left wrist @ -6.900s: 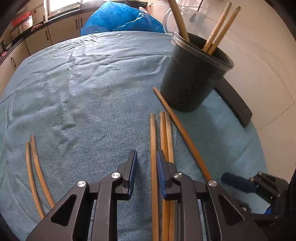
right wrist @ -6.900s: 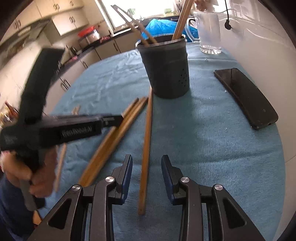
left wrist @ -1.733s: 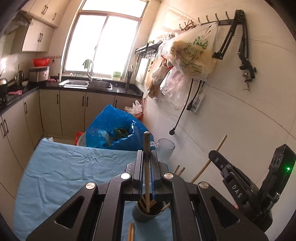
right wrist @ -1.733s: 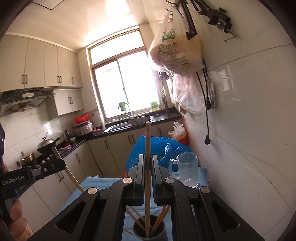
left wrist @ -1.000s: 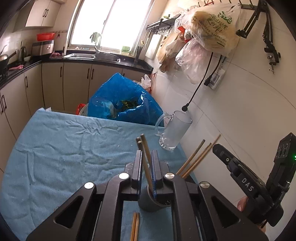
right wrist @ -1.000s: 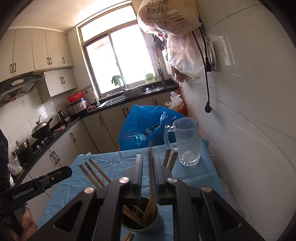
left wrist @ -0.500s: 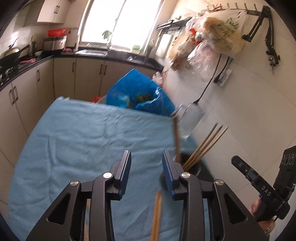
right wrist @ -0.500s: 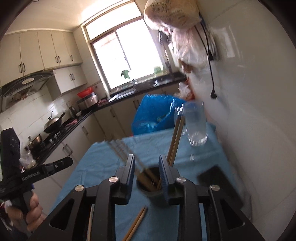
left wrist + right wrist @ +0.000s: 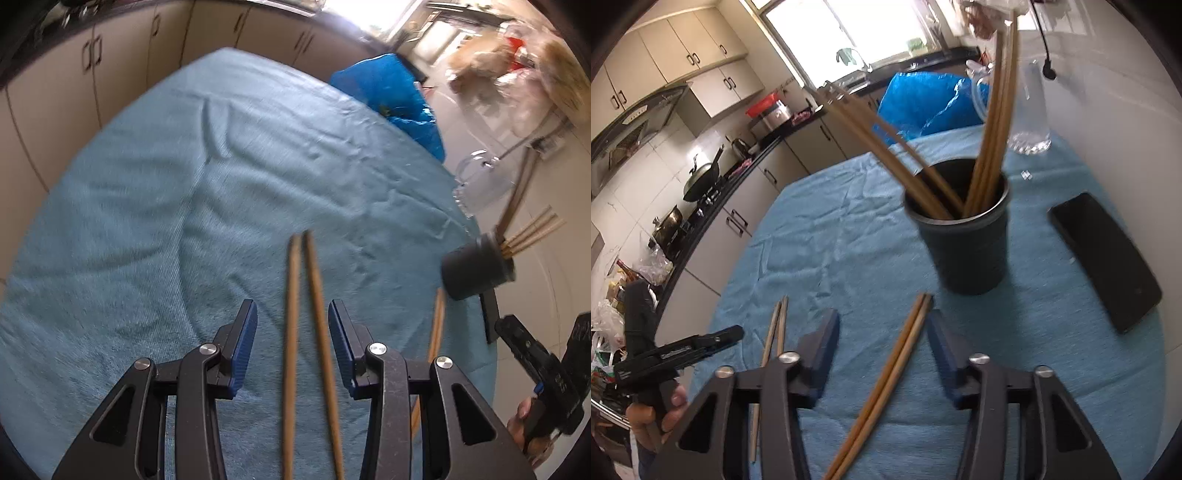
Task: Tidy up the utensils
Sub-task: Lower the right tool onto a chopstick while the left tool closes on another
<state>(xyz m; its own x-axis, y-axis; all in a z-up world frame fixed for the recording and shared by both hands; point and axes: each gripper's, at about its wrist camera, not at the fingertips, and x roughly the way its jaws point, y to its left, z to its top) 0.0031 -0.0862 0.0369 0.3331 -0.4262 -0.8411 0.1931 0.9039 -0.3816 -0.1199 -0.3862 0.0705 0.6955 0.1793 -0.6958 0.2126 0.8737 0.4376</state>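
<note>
Chopsticks of plain light-brown wood, long and slim, make up the utensils; several stand in a dark round plastic holder (image 9: 964, 236) on the table (image 9: 827, 251), which is covered by a blue-green towel cloth. In that holder I count about seven sticks, though blur makes the count unsure: one bunch (image 9: 886, 147) leans toward the kitchen cabinets and another bunch (image 9: 991, 122) rises nearly upright toward the white wall. Two pairs lie flat on the cloth. One pair (image 9: 886, 376) lies side by side, touching, its long axis running from the right wrist camera toward the holder, far tips near the holder's base. The second pair (image 9: 306, 332) lies under the left gripper (image 9: 292, 343), tips close together and pointing away from the camera, the sticks spreading slightly toward it. The left gripper's fingers stand moderately apart, having just been opening, with that pair between them but untouched. The right gripper (image 9: 882, 354) has its fingers spread wider, also just opened, straddling the first pair without pressing on it. One clear glass mug (image 9: 1030, 110) and one black phone (image 9: 1108, 258) sit near the wall.
</note>
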